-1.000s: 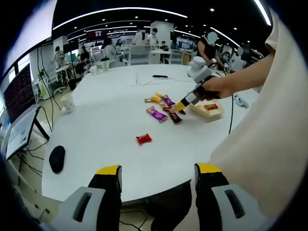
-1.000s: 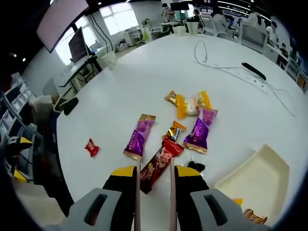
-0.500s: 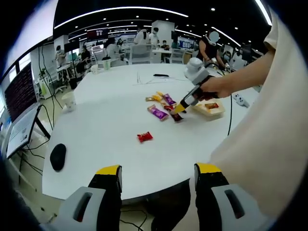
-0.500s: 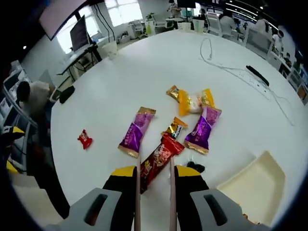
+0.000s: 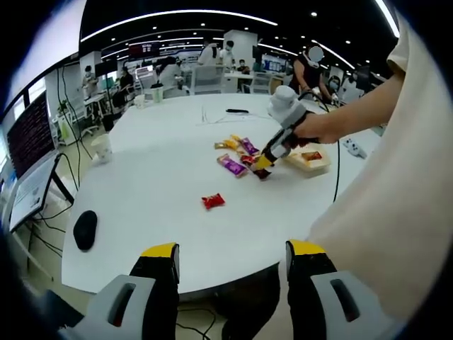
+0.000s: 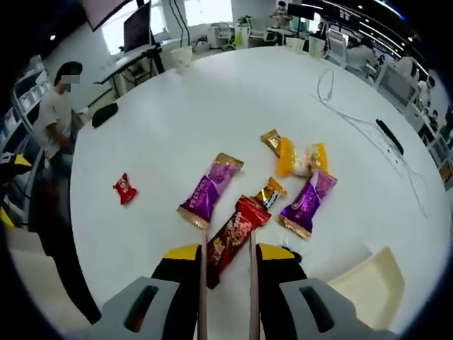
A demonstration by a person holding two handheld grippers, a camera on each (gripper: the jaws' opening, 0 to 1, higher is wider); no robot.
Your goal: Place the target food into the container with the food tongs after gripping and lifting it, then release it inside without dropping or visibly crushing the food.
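Tray (image 5: 308, 160) with wrapped snacks (image 5: 311, 156)

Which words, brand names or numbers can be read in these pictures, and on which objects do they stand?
None can be read.
Red wrapper between the tongs held by the right gripper: print too blurred.
Two purple wrappers: print too small.
Small red candy: white mark, unreadable.
Hanging sign in the left gripper view: too blurred.
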